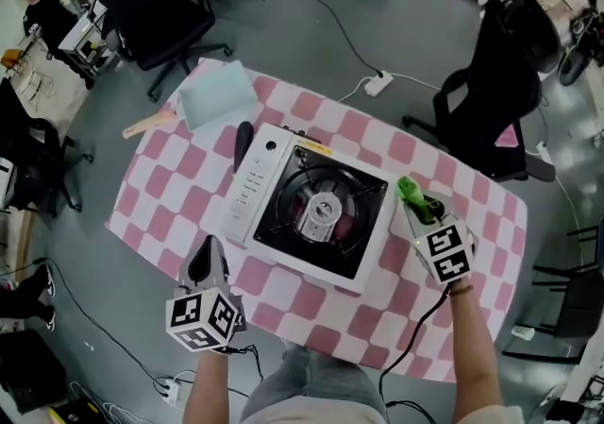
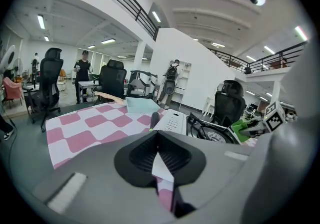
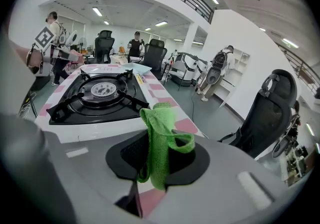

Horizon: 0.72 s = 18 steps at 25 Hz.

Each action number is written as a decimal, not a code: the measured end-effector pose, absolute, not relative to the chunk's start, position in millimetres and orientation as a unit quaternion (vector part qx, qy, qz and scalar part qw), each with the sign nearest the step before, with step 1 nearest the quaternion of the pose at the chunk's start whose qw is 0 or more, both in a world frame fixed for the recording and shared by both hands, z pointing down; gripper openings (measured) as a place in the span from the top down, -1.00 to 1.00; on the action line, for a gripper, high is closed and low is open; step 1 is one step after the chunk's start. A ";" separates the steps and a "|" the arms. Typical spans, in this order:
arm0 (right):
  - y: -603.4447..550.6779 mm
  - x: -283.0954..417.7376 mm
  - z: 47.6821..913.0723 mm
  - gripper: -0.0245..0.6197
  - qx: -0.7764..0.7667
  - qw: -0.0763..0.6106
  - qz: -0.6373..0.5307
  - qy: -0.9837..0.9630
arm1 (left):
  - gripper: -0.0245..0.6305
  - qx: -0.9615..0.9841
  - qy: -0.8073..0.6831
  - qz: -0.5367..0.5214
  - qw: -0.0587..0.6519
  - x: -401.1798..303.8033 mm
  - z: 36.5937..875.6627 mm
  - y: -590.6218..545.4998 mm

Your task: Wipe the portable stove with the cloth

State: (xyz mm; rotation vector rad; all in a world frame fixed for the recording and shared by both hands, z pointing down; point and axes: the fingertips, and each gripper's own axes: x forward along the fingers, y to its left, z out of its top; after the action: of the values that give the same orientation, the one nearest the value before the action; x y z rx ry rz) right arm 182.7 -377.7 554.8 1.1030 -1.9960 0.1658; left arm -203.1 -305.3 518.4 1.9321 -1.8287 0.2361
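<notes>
Pink-and-white checked tablecloth (image 1: 160, 195) fills the head view, with the portable stove (image 1: 316, 214) set at its middle. The left gripper (image 1: 206, 262) is held off the stove's near-left corner, and the right gripper (image 1: 422, 208) beside its right edge. In the left gripper view, the jaws are seen pressed together on nothing. In the right gripper view, the green cloth (image 3: 159, 138) is pinched between the jaws, with one loop left loose. That loop could be snagged on the black pan supports (image 3: 62, 110). The unbraced stove could also be dragged across the tablecloth.
</notes>
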 end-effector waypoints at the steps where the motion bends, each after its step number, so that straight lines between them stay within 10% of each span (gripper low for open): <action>1: -379.1 182.5 555.4 0.68 0.437 0.417 0.065 -0.794 | 0.93 0.703 -0.666 0.086 0.234 -203.6 518.8 -305.8; 18: -382.1 175.8 567.7 0.68 0.390 0.465 0.050 -0.793 | 0.93 0.701 -0.665 0.088 0.245 -205.4 524.3 -300.9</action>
State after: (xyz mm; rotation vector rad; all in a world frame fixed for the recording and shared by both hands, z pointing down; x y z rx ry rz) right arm 175.8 -382.1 567.7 0.9584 -1.9469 0.1220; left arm -205.4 -300.9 524.3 1.9127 -1.8144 0.2395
